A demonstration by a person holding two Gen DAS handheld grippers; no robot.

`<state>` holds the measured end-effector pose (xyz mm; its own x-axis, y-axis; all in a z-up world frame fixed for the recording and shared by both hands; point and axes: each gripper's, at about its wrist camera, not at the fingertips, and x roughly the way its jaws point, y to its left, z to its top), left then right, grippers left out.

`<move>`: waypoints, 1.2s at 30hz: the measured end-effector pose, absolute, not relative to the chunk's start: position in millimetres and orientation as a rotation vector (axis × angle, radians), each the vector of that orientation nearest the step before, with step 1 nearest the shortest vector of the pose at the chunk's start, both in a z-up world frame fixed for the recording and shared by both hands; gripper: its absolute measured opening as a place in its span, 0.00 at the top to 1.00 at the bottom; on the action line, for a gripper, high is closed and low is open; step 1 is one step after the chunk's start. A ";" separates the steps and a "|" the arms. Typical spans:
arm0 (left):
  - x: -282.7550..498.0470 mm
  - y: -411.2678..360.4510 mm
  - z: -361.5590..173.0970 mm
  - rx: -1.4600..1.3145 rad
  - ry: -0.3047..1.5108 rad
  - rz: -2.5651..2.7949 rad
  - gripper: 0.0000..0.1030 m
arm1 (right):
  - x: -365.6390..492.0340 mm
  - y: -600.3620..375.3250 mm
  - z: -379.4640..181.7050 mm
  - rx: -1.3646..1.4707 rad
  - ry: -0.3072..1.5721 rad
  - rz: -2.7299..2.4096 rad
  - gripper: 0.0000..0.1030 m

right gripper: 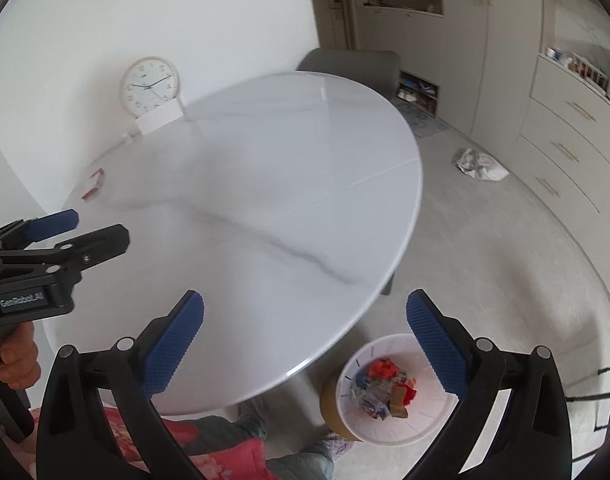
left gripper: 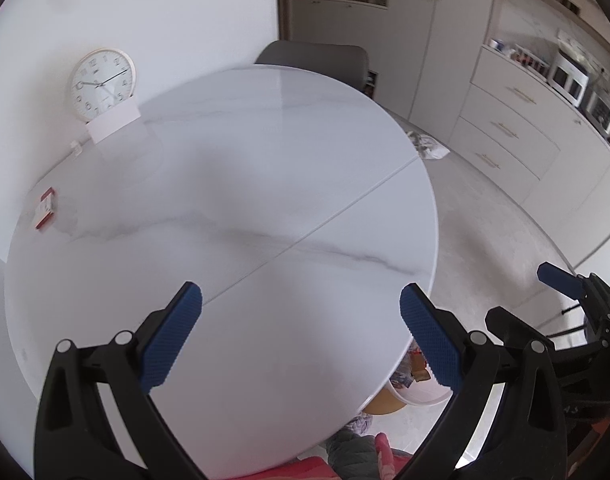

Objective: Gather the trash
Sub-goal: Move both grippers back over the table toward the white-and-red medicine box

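A white trash bin holding several colourful scraps stands on the floor by the table's near right edge; its rim also shows in the left wrist view. My left gripper is open and empty above the round white marble table. My right gripper is open and empty, over the table edge and the bin. A small red and white packet lies at the table's far left, also in the right wrist view. A crumpled white bag lies on the floor at the right.
A white clock leans against the wall behind a white card stand. A grey chair stands at the table's far side. Cabinets and drawers line the right wall. The person's legs are under the table's near edge.
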<state>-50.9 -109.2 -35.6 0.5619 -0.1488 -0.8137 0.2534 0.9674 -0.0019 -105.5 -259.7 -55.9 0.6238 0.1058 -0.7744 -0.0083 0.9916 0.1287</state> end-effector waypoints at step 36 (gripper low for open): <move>-50.0 -63.6 -6.8 0.041 0.863 -0.082 0.08 | -77.5 -216.5 -21.3 0.016 0.815 0.190 0.02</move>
